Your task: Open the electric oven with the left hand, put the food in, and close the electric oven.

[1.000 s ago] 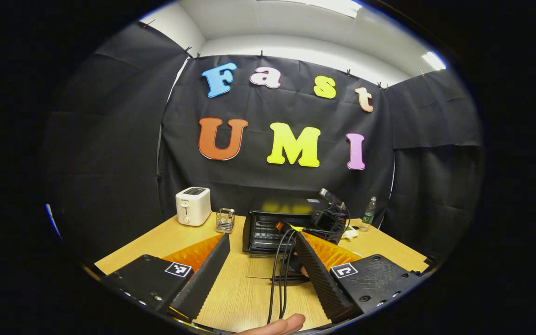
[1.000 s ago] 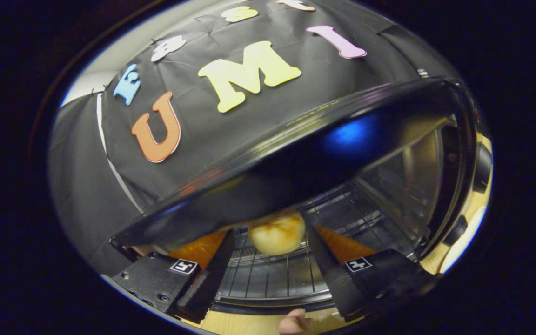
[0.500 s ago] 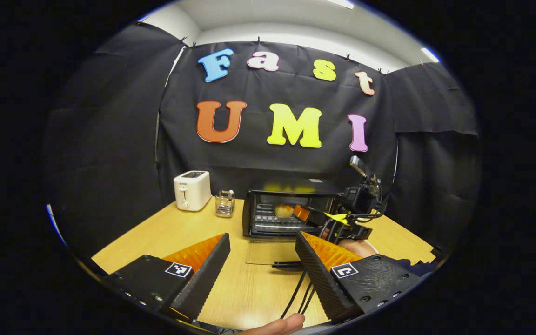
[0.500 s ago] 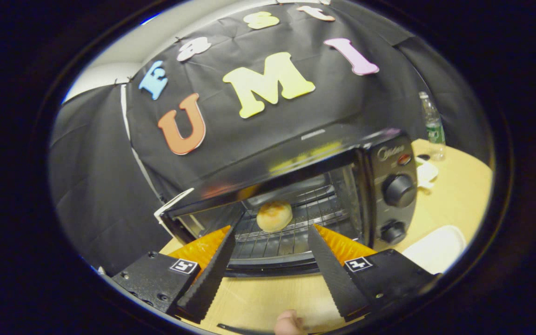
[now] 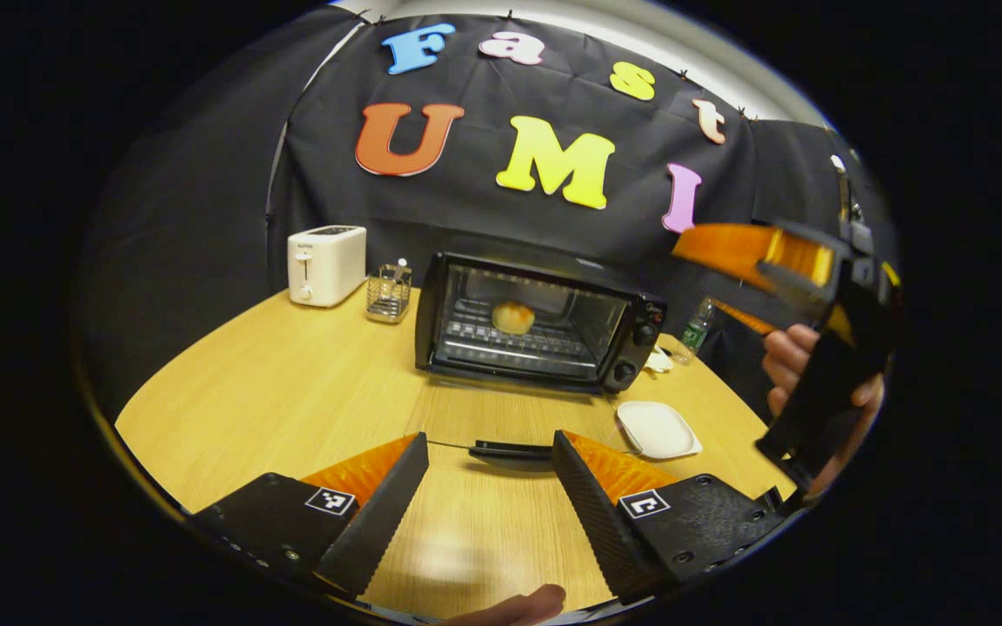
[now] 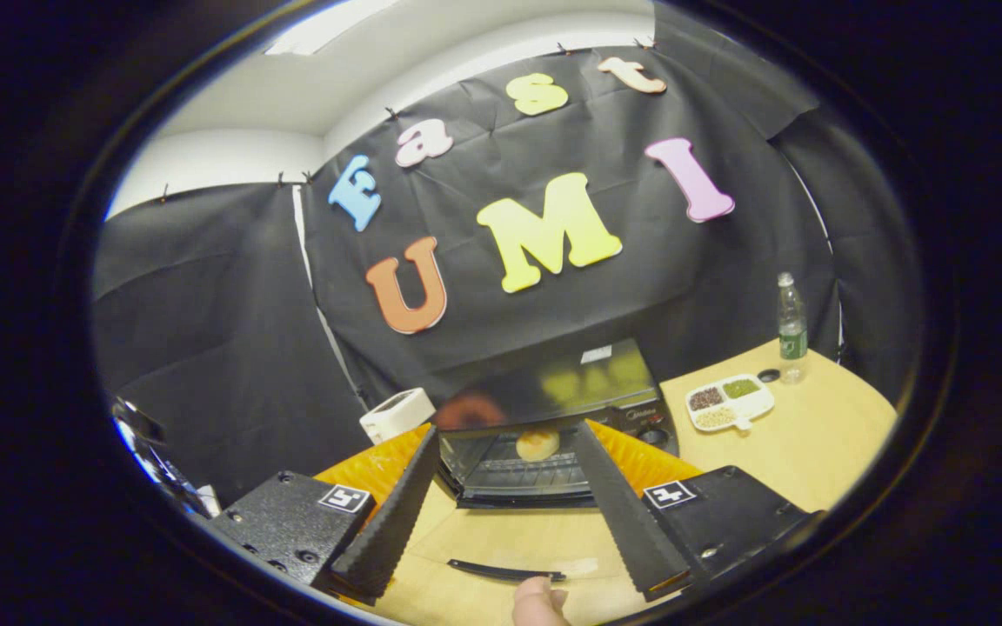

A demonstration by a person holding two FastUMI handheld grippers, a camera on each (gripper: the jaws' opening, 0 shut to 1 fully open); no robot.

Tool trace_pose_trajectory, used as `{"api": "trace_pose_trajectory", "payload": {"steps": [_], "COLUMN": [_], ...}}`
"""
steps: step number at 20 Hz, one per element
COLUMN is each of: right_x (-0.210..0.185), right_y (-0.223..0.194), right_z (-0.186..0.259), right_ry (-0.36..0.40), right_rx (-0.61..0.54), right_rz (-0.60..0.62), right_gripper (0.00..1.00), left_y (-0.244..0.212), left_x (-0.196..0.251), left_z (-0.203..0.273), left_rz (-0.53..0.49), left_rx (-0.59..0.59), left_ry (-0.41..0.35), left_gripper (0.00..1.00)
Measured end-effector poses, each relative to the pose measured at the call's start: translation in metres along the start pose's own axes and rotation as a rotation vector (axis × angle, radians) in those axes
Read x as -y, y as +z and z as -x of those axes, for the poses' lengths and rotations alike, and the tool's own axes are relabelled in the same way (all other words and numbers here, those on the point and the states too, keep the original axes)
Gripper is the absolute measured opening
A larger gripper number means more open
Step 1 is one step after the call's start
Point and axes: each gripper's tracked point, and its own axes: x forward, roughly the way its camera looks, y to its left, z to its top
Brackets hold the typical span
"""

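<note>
The electric oven (image 5: 536,326) is seen standing toward the back of the worktop (image 5: 292,409), with its glass door (image 5: 501,417) folded down flat in front of it, so that the wood grain shows through the pane. The food (image 5: 513,316), a small round bun, is seen resting on the wire rack inside the cavity, roughly at mid-width; from the right gripper view it (image 6: 537,444) is framed between that gripper's own fingers. The left gripper (image 5: 488,487) is held low over the worktop just short of the door handle (image 5: 510,450), its jaws spread wide with nothing between them. The right gripper (image 6: 501,496) is likewise held with jaws spread and empty, well apart from the oven. The closing step is judged to be what remains. The door is expected to be stiff, hinged at its lower edge and fairly heavy for its size, the glass being smooth and breakable; the dark handle bar along the free edge is judged the best place to take hold, near its middle, so that the door lifts evenly without twisting. The bun is probably light and soft, and a jolt from a slammed door could perhaps roll it on the rack.
</note>
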Motion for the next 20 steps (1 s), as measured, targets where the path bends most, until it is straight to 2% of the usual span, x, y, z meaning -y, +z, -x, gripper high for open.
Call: {"api": "trace_pose_trajectory", "payload": {"steps": [4, 7, 10, 16, 20], "right_x": [0.002, 0.005, 0.015, 0.033, 0.044], "right_y": [0.049, 0.071, 0.087, 0.095, 0.098], "right_z": [0.06, 0.106, 0.144, 0.202, 0.222], "right_ry": [-0.029, -0.066, -0.119, -0.181, -0.206], "right_rx": [0.078, 0.117, 0.142, 0.171, 0.203], "right_rz": [0.098, 0.135, 0.177, 0.235, 0.237], "right_gripper": [0.95, 0.94, 0.94, 0.94, 0.94], "left_y": [-0.034, -0.056, -0.066, -0.085, -0.09], "left_x": [0.011, 0.019, 0.029, 0.038, 0.036], "left_z": [-0.032, -0.051, -0.061, -0.08, -0.089], "left_rz": [-0.028, -0.039, -0.063, -0.119, -0.127], "left_rx": [-0.096, -0.168, -0.187, -0.239, -0.263], "left_ry": [0.006, 0.015, 0.02, 0.029, 0.029], "left_gripper": [0.94, 0.95, 0.95, 0.94, 0.95]}}
